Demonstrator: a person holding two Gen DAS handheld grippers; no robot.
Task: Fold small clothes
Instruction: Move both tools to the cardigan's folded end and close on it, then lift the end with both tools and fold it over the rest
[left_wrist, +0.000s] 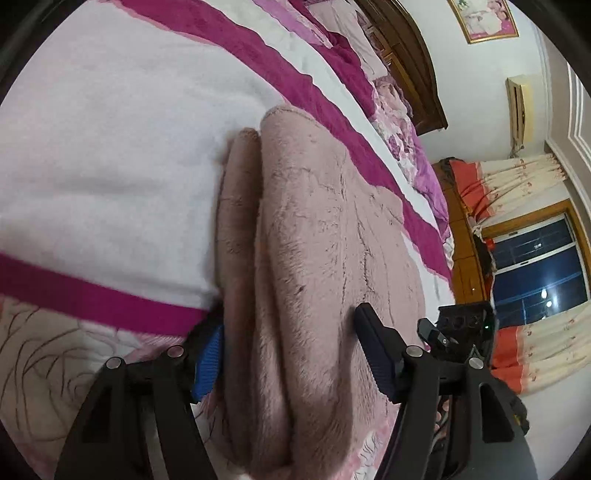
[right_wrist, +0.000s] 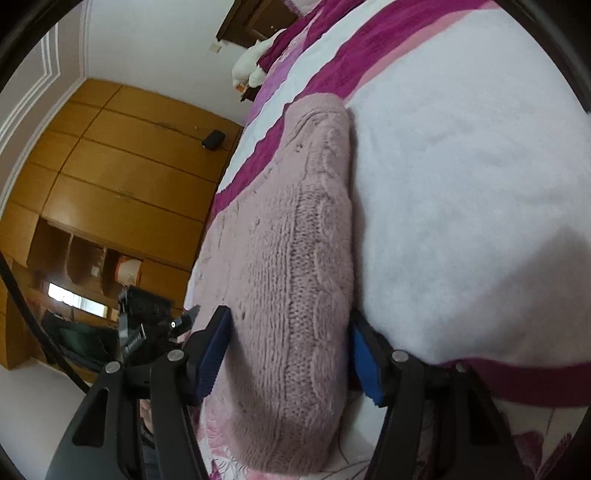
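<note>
A dusty-pink knitted garment (left_wrist: 314, 229) lies folded in thick layers on the bed. In the left wrist view my left gripper (left_wrist: 291, 332) has its blue-padded fingers on either side of the folded edge, pressed into the fabric. In the right wrist view the same pink knit (right_wrist: 295, 258) runs away from the camera, and my right gripper (right_wrist: 288, 339) has its jaws on both sides of a thick fold, squeezing it. The right gripper also shows at the lower right of the left wrist view (left_wrist: 458, 328), and the left gripper at the lower left of the right wrist view (right_wrist: 147, 317).
The bed is covered by a white and magenta striped blanket (left_wrist: 110, 166), also seen in the right wrist view (right_wrist: 461, 166). A wooden headboard (left_wrist: 413, 66), a curtained window (left_wrist: 535, 266) and a wooden wardrobe (right_wrist: 110, 166) surround it.
</note>
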